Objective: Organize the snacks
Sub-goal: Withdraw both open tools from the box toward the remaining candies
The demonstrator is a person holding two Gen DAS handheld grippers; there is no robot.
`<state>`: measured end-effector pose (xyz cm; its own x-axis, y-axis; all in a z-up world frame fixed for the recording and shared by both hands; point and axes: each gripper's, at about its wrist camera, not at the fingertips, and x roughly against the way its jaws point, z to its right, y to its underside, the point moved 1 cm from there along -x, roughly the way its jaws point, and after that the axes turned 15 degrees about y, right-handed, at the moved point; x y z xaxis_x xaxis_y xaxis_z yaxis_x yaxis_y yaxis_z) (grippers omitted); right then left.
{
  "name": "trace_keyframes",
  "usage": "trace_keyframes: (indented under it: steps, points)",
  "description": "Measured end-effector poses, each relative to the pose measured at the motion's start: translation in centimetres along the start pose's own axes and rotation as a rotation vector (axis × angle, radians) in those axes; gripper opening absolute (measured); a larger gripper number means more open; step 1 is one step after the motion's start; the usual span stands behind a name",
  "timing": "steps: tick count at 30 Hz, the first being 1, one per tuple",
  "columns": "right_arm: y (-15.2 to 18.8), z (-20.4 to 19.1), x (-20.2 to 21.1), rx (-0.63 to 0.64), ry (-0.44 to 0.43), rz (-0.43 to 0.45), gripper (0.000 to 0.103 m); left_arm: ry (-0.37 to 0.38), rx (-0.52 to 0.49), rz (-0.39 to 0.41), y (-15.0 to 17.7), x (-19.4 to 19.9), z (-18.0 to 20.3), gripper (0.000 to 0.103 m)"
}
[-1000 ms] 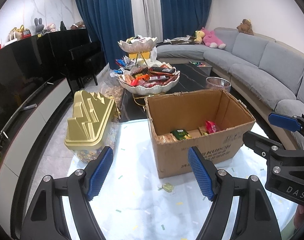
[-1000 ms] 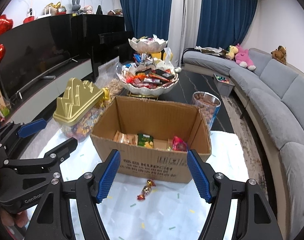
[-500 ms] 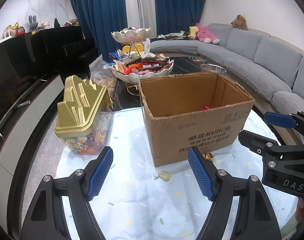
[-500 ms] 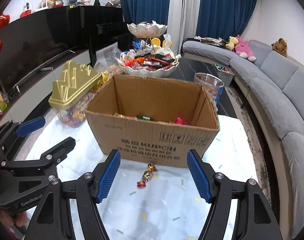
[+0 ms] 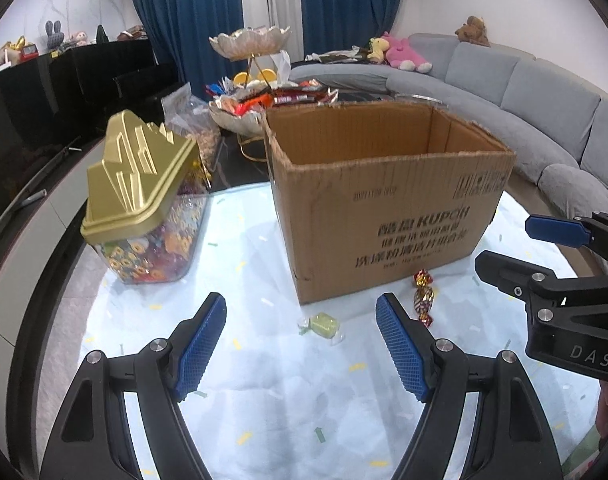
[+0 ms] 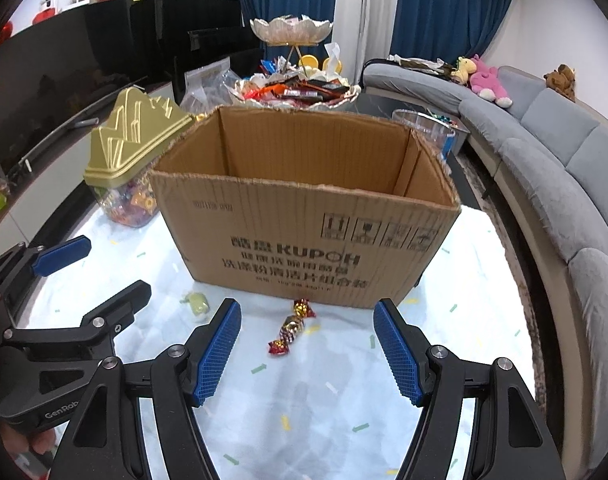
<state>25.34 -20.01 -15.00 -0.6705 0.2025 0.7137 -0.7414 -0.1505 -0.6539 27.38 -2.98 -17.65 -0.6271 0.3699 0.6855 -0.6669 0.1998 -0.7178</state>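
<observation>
An open cardboard box (image 5: 387,204) stands on the white table; it also shows in the right wrist view (image 6: 304,224), its inside bottom hidden. A pale green wrapped candy (image 5: 323,324) lies in front of its left corner, just ahead of my open, empty left gripper (image 5: 302,344). A red-gold twist-wrapped candy (image 6: 290,326) lies before the box front, just ahead of my open, empty right gripper (image 6: 307,350). That candy shows in the left wrist view too (image 5: 423,298), and the green one in the right wrist view (image 6: 196,302).
A clear candy jar with a gold lid (image 5: 142,196) stands left of the box. Behind the box is a tiered shell dish of snacks (image 6: 296,90) and a clear round tub (image 6: 427,128). A grey sofa (image 6: 563,168) curves on the right, a dark TV cabinet (image 5: 32,120) on the left.
Both grippers have dropped lower and moved nearer the table, so the box's contents have gone out of sight and the two candies are closer. Both stay open.
</observation>
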Motion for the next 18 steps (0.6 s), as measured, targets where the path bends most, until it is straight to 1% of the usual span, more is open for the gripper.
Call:
trace_keyframes:
  steps: [10, 18]
  points:
    - [1.4, -1.0, -2.0, 0.009, 0.008, -0.01, 0.07, 0.016, -0.036, -0.013, 1.9, -2.6, -0.4, 0.077]
    - [2.5, -1.6, -3.9, -0.001, -0.006, -0.032, 0.07, 0.034, -0.046, -0.035, 3.1, -4.5, -0.7, 0.077]
